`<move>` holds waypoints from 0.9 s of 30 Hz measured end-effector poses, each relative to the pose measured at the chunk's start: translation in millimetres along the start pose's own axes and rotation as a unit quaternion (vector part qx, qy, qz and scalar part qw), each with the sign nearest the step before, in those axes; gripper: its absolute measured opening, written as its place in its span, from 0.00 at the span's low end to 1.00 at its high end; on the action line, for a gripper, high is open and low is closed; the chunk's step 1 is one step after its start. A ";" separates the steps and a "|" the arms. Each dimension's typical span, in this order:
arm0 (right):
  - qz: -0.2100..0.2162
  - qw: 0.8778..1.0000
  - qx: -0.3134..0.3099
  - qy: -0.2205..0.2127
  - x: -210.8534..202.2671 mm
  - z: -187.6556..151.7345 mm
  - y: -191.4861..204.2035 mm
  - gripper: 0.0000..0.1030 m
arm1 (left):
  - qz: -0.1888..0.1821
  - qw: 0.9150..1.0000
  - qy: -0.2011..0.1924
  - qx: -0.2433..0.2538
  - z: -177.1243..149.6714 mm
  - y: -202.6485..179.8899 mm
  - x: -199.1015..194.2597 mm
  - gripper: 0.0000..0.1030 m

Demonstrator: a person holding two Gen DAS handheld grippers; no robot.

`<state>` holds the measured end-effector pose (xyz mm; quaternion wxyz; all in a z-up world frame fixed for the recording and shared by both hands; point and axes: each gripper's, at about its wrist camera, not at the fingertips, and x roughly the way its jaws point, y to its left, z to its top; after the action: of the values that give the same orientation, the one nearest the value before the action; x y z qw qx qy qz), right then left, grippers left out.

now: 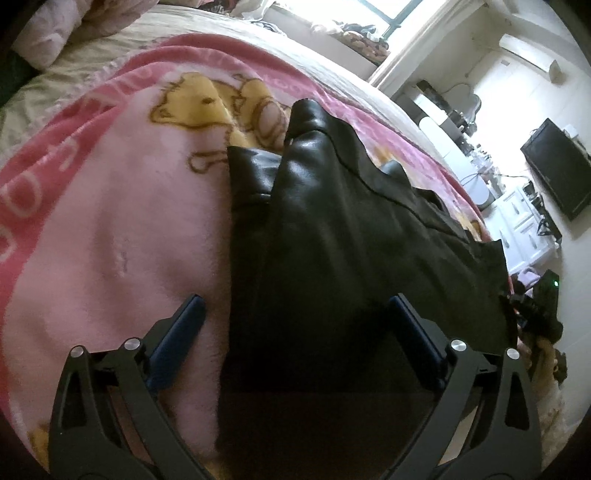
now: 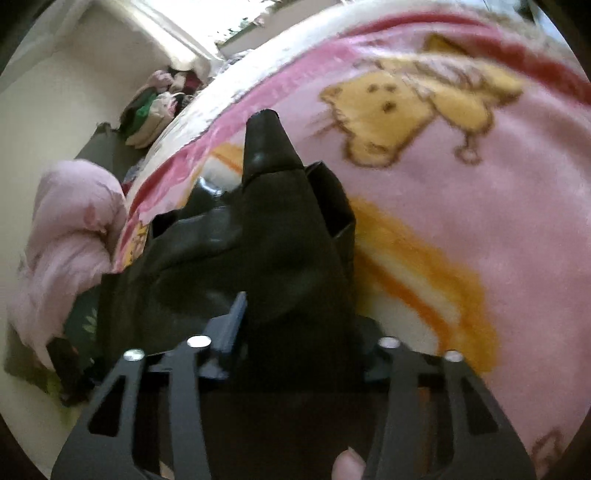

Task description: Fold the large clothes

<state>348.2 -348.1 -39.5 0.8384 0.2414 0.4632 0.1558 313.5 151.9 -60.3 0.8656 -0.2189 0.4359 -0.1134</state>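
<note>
A black leather garment (image 1: 332, 229) lies on a pink bear-print blanket (image 1: 110, 221) on a bed. My left gripper (image 1: 295, 306) is open, its fingers wide apart, the left one over the blanket and the right one over the garment's near part. In the right wrist view the same black garment (image 2: 280, 229) rises in a peak between my right gripper's fingers. My right gripper (image 2: 295, 314) is shut on a fold of it; the right finger is hidden behind the leather.
The blanket (image 2: 461, 240) covers a beige bedsheet (image 1: 184, 26). A pink quilt bundle (image 2: 70, 229) lies at the bed's edge. A window (image 1: 388, 11), a white cabinet (image 1: 524, 214) and a dark TV (image 1: 557, 166) stand beyond the bed. A clothes pile (image 2: 155, 107) sits far off.
</note>
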 end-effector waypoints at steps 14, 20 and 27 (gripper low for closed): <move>-0.075 0.996 -0.003 -0.048 -76.5 -34.7 -21.9 0.24 | -0.001 0.996 0.031 0.078 -24.1 -70.6 -8.0 0.50; -0.139 0.985 -0.016 -0.098 -94.3 -34.5 -7.6 0.62 | 0.018 0.996 0.017 0.080 -17.6 -65.1 -11.9 0.53; -0.160 0.964 -0.153 -0.145 -118.8 -42.8 49.9 0.38 | 0.075 0.980 -0.081 0.168 -9.5 -105.9 -64.4 0.58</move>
<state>247.9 -353.0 51.8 0.9376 0.0533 0.3396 0.0523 267.0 81.2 30.7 0.9284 -0.0454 0.3545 -0.1019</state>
